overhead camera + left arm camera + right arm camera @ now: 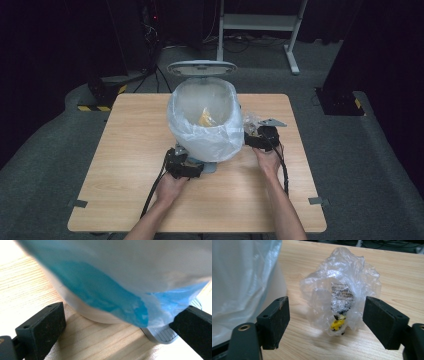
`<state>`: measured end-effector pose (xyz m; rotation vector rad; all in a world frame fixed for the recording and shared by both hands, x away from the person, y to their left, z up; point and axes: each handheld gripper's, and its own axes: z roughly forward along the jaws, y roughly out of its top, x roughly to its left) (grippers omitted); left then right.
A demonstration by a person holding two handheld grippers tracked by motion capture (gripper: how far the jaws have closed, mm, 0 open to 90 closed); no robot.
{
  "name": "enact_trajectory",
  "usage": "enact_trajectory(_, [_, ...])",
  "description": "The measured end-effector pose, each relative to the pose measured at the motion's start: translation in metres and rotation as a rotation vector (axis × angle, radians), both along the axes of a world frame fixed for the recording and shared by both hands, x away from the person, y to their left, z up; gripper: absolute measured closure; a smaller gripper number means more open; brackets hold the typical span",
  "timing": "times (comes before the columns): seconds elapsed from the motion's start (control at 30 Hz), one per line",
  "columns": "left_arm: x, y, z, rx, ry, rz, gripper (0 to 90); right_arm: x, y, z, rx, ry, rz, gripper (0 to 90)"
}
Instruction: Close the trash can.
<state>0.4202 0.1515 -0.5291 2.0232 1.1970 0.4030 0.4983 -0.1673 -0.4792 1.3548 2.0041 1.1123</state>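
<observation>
- Right hand-held gripper (325,322): jaws spread wide, nearly at fullest; no pad pressing on anything.
- Between those jaws, just ahead of the pads: one crumpled clear plastic wrapper (340,291), lying on the desk (402,272), printed dark text and a yellow scrap visible inside; apart from both pads, the right pad the nearer.
- To the left of the right hand-held gripper, close beside its left jaw: wall of the lined bin (242,277).
- Same gripper seen from above (252,135), held by the right hand (268,159), just right of the bin's rim.
- Left hand-held gripper (117,327): jaws spread wide, one on either side of the bin's foot; pads free of the bin and liner, touching nothing as far as visible.
- Directly ahead of the left jaws: white base of the bin (97,315), blue-tinted liner bag (100,290) hanging over it, grey ribbed pedal (160,333) just beside the right jaw.
- From above: left hand-held gripper (192,167) in the left hand (170,187), at the near foot of the bin.
- Count: two hand-held grippers, two hands, one bin (207,125) with lid (202,67) raised, one liner bag, one pedal, one loose wrapper, one desk.
- Inside the bin: one yellowish item (206,119), too small to identify.
</observation>
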Motion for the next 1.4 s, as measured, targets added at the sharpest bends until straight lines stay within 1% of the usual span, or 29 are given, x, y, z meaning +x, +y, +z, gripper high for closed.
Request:
enact_trajectory(0.03, [0.000, 0.000, 0.000, 0.001, -0.009, 0.005, 0.7, 0.000, 0.000, -0.001, -0.008, 0.000, -0.002, 20.1])
enact_trajectory(0.07, [0.000, 0.000, 0.000, 0.001, -0.009, 0.005, 0.7, 0.000, 0.001, -0.002, -0.012, -0.004, -0.003, 20.1])
enact_trajectory(0.1, [0.000, -0.001, 0.000, -0.010, 0.004, 0.002, 0.7, 0.000, 0.001, -0.003, -0.011, -0.001, -0.004, 20.1])
enact_trajectory(0.13, [0.000, 0.000, 0.000, 0.008, -0.008, 0.001, 0.7, 0.000, 0.001, -0.004, -0.017, 0.000, -0.001, 20.1])
enact_trajectory(0.17, [0.000, 0.000, 0.000, 0.008, -0.008, 0.001, 0.7, 0.000, 0.001, -0.004, -0.017, 0.000, -0.001, 20.1])
enact_trajectory(0.23, [0.000, 0.000, 0.000, -0.005, -0.010, 0.009, 0.7, 0.001, 0.001, -0.007, -0.014, 0.008, 0.000, 20.1])
enact_trajectory(0.27, [0.000, 0.000, 0.000, -0.001, -0.008, 0.006, 0.7, 0.001, 0.001, -0.008, -0.018, 0.008, 0.001, 20.1])
enact_trajectory(0.37, [0.000, 0.000, 0.000, -0.004, -0.005, 0.006, 0.7, 0.002, 0.001, -0.009, -0.022, 0.015, -0.002, 20.1])
enact_trajectory(0.5, [0.000, 0.000, 0.000, -0.002, -0.009, 0.007, 0.7, 0.004, 0.002, -0.012, -0.031, 0.017, -0.011, 20.2])
enact_trajectory(0.57, [0.000, 0.000, 0.000, 0.002, -0.009, 0.005, 0.7, 0.004, 0.003, -0.012, -0.040, 0.006, -0.007, 20.4])
enact_trajectory(0.6, [0.000, 0.000, 0.000, -0.004, -0.004, 0.005, 0.7, 0.004, 0.004, -0.011, -0.041, -0.006, -0.004, 20.7])
enact_trajectory(0.63, [0.000, 0.000, 0.000, -0.003, -0.010, 0.008, 0.7, 0.004, 0.004, -0.011, -0.041, -0.006, -0.004, 20.7])
enact_trajectory(0.7, [0.000, 0.000, 0.000, -0.002, 0.001, 0.000, 0.6, 0.004, 0.005, -0.009, -0.034, -0.013, -0.002, 20.8])
enact_trajectory(0.73, [0.000, 0.000, 0.000, 0.003, -0.001, 0.001, 0.7, 0.005, 0.006, -0.007, -0.033, -0.017, 0.002, 21.3])
enact_trajectory(0.83, [0.000, 0.000, 0.000, -0.002, -0.002, 0.003, 0.7, 0.006, 0.006, -0.006, -0.012, -0.039, 0.006, 22.6])
enact_trajectory(0.9, [0.000, 0.000, 0.000, -0.001, -0.002, 0.003, 0.7, 0.008, 0.005, -0.008, -0.013, -0.035, 0.001, 22.6])
enact_trajectory(0.93, [0.000, 0.000, 0.000, -0.002, -0.002, 0.003, 0.7, 0.010, 0.004, -0.010, -0.008, -0.026, -0.007, 22.4])
enact_trajectory(1.03, [0.000, 0.000, 0.000, -0.002, -0.002, 0.003, 0.7, 0.011, 0.002, -0.011, -0.003, -0.025, -0.013, 22.4])
enact_trajectory(1.07, [0.000, 0.000, 0.000, -0.002, -0.002, 0.003, 0.7, 0.011, 0.002, -0.011, 0.005, -0.024, -0.019, 22.5])
enact_trajectory(1.2, [0.000, 0.000, 0.000, -0.001, -0.002, 0.003, 0.7, 0.010, 0.000, -0.006, 0.018, -0.044, -0.016, 22.9])
enact_trajectory(1.27, [0.000, 0.000, 0.000, -0.002, -0.002, 0.003, 0.7, 0.010, -0.002, -0.006, 0.027, -0.044, -0.020, 23.0])
enact_trajectory(1.33, [0.000, 0.000, 0.000, -0.001, -0.002, 0.003, 0.7, 0.011, -0.003, -0.006, 0.035, -0.032, -0.029, 22.1])
enact_trajectory(1.37, [0.000, 0.000, 0.000, -0.001, -0.001, 0.002, 0.7, 0.013, -0.003, -0.005, 0.032, -0.019, -0.029, 21.1])
enact_trajectory(1.4, [0.000, 0.000, 0.000, -0.001, -0.002, 0.002, 0.7, 0.015, -0.001, -0.002, 0.024, -0.024, -0.024, 21.2])
